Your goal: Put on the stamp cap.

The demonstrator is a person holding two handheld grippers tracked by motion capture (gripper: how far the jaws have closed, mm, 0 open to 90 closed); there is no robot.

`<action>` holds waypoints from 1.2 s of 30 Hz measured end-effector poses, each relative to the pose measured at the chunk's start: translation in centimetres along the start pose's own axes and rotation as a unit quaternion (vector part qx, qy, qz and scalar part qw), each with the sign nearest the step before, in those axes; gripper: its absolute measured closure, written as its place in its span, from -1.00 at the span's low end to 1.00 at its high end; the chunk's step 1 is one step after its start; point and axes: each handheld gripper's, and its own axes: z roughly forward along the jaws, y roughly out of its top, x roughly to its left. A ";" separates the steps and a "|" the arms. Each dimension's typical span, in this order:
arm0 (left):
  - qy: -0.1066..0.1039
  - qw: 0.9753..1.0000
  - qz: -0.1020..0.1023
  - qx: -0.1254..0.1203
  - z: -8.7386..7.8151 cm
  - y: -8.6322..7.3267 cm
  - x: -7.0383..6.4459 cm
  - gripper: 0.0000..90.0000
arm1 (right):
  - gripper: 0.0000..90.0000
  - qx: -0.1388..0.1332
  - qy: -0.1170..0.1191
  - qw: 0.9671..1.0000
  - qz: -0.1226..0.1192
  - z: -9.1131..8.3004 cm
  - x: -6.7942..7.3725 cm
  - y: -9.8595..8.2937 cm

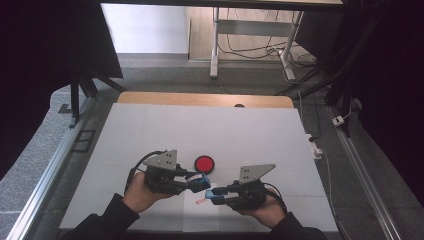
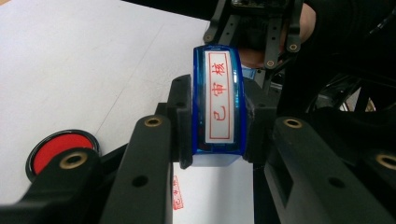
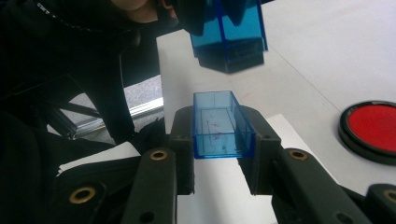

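While the left gripper (image 1: 192,182) clamps the blue stamp (image 2: 218,107) just in front of the red ink pad (image 1: 204,163), the right gripper (image 1: 216,195) grips its open cap (image 3: 220,124), mouth facing the stamp's base, nearly aligned.

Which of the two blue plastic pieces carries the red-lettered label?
The stamp body in the left claw; its face shows red characters. The piece in the right claw is the hollow, open cap.

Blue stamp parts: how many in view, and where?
2. The stamp body is clamped in the left gripper; its cap sits open side up between the fingers of the right gripper. Both are held above the paper.
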 end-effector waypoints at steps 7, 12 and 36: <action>-0.011 1.000 0.006 -0.004 0.1 0.0 -0.2 0.54 | 0.53 0.003 0.019 1.000 -0.015 0.9 -0.3 0.3; -0.019 1.000 0.014 -0.003 0.3 0.1 -0.3 0.54 | 0.53 0.007 0.030 0.999 -0.029 1.6 -0.4 0.6; -0.045 0.998 0.040 0.010 0.7 0.1 -0.7 0.54 | 0.53 0.012 0.062 0.997 -0.033 2.2 -0.6 0.8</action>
